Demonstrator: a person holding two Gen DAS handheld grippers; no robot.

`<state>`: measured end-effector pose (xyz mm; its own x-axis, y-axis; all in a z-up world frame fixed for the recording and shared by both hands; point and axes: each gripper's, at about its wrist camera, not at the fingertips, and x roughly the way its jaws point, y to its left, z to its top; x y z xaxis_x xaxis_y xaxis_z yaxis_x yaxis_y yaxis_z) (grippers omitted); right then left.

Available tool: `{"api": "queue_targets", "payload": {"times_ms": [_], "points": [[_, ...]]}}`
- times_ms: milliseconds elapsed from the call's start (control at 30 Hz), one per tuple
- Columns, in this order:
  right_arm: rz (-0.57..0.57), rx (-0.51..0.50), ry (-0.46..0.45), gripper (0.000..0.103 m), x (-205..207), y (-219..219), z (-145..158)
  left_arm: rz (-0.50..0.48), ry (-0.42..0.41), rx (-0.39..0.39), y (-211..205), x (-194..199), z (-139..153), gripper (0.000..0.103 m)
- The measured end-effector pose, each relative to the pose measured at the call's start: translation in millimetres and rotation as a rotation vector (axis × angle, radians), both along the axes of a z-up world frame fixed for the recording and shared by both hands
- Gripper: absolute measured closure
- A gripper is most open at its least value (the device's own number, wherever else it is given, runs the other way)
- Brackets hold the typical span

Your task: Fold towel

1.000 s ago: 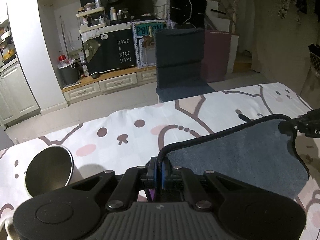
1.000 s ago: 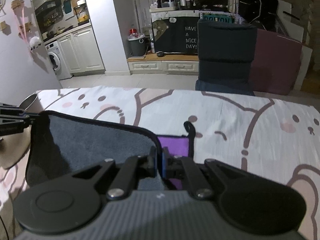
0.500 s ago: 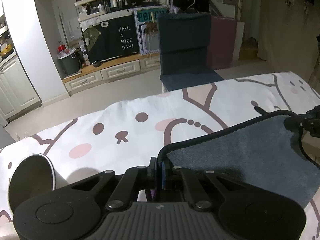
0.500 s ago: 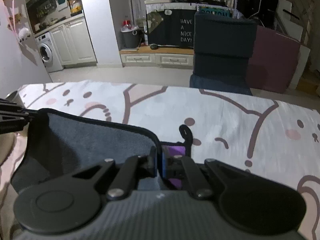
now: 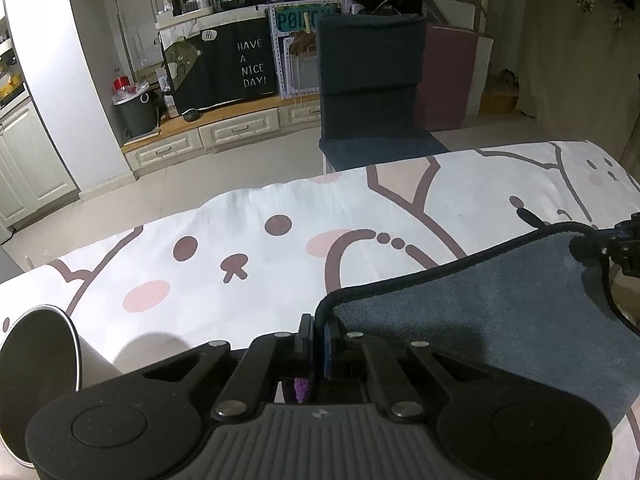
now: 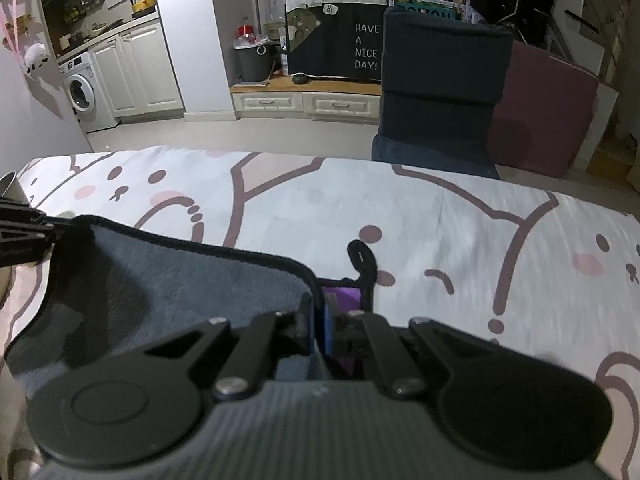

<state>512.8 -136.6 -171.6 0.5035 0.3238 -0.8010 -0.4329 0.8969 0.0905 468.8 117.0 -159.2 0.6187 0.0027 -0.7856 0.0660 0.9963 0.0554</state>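
Observation:
A grey-blue towel (image 5: 480, 320) with a black hem and a purple underside lies on a table under a cartoon-print cloth (image 5: 280, 248). My left gripper (image 5: 318, 334) is shut on the towel's left corner. My right gripper (image 6: 318, 320) is shut on the towel's (image 6: 180, 288) right corner, next to its black hanging loop (image 6: 362, 256). Both corners are lifted, and the hem stretches between the grippers. Each gripper shows at the edge of the other's view.
A metal cup (image 5: 36, 368) lies on its side at the table's left end; its rim also shows in the right wrist view (image 6: 10, 184). A dark chair (image 5: 372, 88) stands behind the table's far edge. Kitchen cabinets and a washing machine (image 6: 86, 96) lie beyond.
Both grippers have carried the held towel corners forward, toward the table's far edge. The cup has slid lower and further left in the left wrist view.

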Motion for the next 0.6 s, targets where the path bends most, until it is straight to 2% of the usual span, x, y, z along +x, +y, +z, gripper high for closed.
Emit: {"api": "queue_targets", "payload": {"times_ms": [67, 167, 200, 233, 267, 333, 433, 600], "points": [[-0.002, 0.004, 0.0, 0.096, 0, 0, 0, 0.004, -0.001, -0.019, 1, 1, 1, 0.097], [-0.004, 0.008, -0.001, 0.091, 1, 0, 0, 0.013, -0.005, -0.044, 1, 0, 2, 0.088], [-0.004, 0.013, -0.001, 0.086, 0, -1, 0, 0.015, -0.006, -0.043, 0, 0, 3, 0.072], [-0.004, 0.019, -0.003, 0.07, 0, -1, 2, 0.012, -0.008, -0.041, -2, -1, 3, 0.054], [-0.003, 0.027, -0.012, 0.055, -2, -2, 3, 0.004, -0.012, -0.039, -3, -3, 4, 0.048], [0.009, 0.031, -0.024, 0.039, -6, -2, 7, -0.011, -0.014, -0.035, -8, -6, 6, 0.026], [0.022, 0.037, -0.021, 0.026, -12, -2, 12, -0.01, -0.019, -0.039, -14, -11, 11, 0.01], [0.022, 0.073, -0.01, 0.007, -24, -3, 22, 0.004, -0.039, -0.055, -19, -25, 24, 0.002]]}}
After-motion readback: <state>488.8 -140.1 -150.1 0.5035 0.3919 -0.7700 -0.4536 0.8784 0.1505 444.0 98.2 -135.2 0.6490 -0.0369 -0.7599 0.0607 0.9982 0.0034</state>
